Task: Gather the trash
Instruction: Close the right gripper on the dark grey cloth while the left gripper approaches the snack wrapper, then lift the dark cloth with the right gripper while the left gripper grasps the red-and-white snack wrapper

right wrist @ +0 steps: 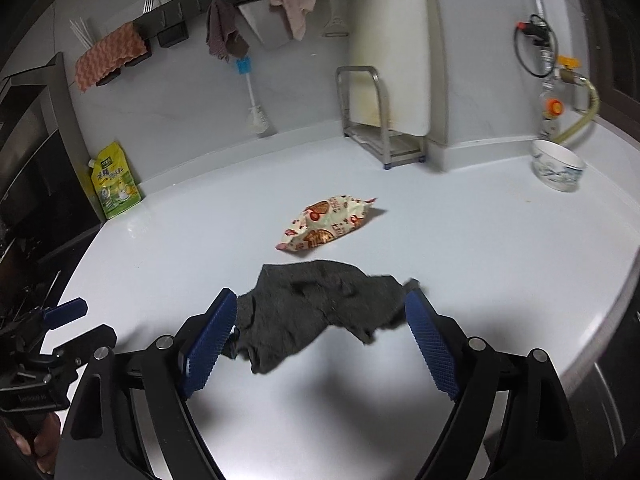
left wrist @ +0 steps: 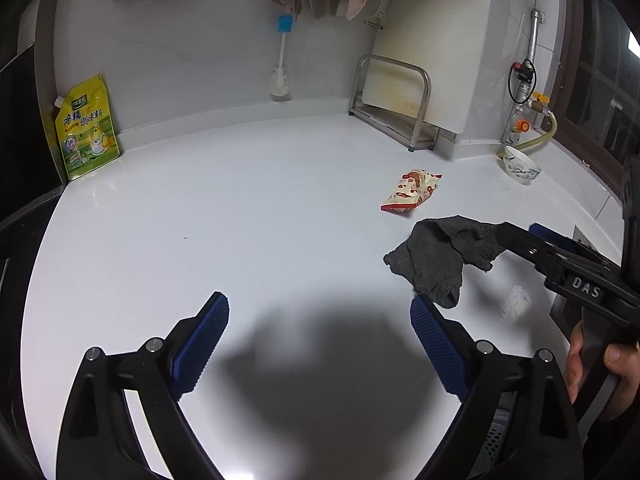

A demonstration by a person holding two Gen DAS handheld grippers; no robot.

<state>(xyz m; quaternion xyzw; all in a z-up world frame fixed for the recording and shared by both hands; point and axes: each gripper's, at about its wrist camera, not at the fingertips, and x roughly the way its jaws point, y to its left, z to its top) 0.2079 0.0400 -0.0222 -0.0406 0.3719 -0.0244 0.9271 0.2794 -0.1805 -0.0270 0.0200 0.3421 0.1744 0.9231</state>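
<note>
Snack wrapper (right wrist: 326,222) beyond grey rag (right wrist: 320,312); rag partly hidden between spread right claw (right wrist: 322,320); left claw (left wrist: 320,320) spread.

The left gripper (left wrist: 320,316), black-armed with ribbed blue pads, hovers low with its jaws spread wide and nothing between them. The right gripper (right wrist: 322,312), of the same build, likewise has its jaws wide apart, reaching forward at a shallow downward angle. In the left wrist view, the person's bare right hand (left wrist: 600,368) wraps around the right gripper's black handle.
</note>
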